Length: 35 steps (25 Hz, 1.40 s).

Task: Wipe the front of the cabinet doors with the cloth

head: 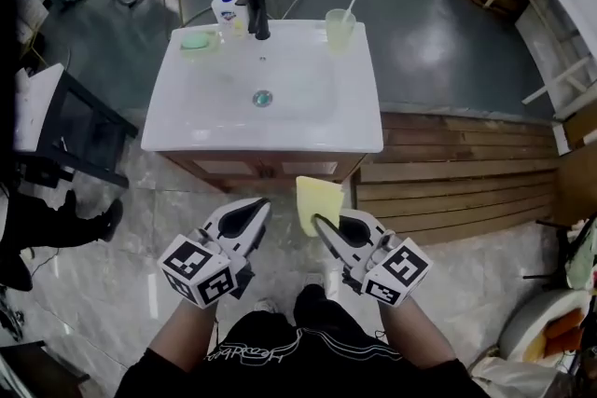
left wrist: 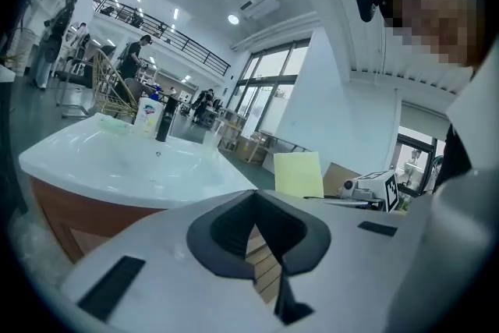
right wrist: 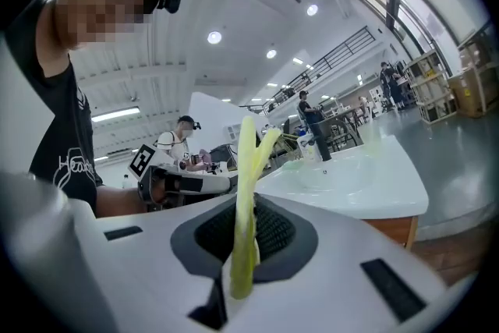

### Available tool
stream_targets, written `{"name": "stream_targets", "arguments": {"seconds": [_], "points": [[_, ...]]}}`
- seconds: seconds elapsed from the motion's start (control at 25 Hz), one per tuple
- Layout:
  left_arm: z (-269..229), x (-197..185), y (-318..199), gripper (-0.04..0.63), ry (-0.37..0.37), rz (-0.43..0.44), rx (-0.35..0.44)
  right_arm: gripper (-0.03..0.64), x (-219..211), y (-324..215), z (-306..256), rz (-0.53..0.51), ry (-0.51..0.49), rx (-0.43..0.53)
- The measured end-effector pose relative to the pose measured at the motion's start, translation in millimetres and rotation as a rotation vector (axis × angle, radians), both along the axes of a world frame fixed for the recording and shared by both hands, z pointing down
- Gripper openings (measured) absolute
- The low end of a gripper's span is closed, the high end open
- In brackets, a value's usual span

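The yellow cloth point(head: 317, 200) stands up from my right gripper point(head: 318, 222), which is shut on its lower edge. In the right gripper view the cloth point(right wrist: 248, 183) is a folded strip pinched between the dark pads point(right wrist: 274, 234). My left gripper point(head: 262, 205) hovers just left of it, jaws together and holding nothing. The left gripper view shows the cloth point(left wrist: 299, 174) off to its right. Both grippers hang in front of the wooden cabinet doors point(head: 266, 168) under the white sink point(head: 215, 121), a short way off and not touching them. The cabinet front point(left wrist: 54, 218) shows under the basin.
On the sink stand a black faucet point(head: 256, 11), a soap bottle point(head: 225, 6), a green soap dish point(head: 197, 41) and a cup with a toothbrush point(head: 340, 28). A wooden slatted platform point(head: 457, 182) lies to the right. A black chair point(head: 79, 130) and a person's shoes point(head: 93, 219) are at the left.
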<state>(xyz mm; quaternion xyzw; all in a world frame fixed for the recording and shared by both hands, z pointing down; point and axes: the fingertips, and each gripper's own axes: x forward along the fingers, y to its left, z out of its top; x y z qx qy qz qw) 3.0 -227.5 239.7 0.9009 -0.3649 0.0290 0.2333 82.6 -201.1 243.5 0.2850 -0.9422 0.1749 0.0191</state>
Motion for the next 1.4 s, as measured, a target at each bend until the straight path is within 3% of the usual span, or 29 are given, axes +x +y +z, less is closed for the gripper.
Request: {"name": "stream_targets", "arguments": {"seconds": [0.36,0.84,1.04,1.4], "points": [[107,-34,-13,0.006,0.033,-0.022,0.066,0.040,-31,-16,103,-0.024,-0.003,0.131],[247,-49,-45,0.006,0.076,-0.028,0.197,0.040,-52,-43,242,-0.063,0.047,0.322],[265,-57,-47,0.006,0.086,-0.024,0.203,0.040,-58,-45,258,-0.037,0.039,0.342],[252,-61,-46,0.005,0.121,-0.005,0.235,0.040,-65,-55,243,-0.005,-0.005,0.352]]}}
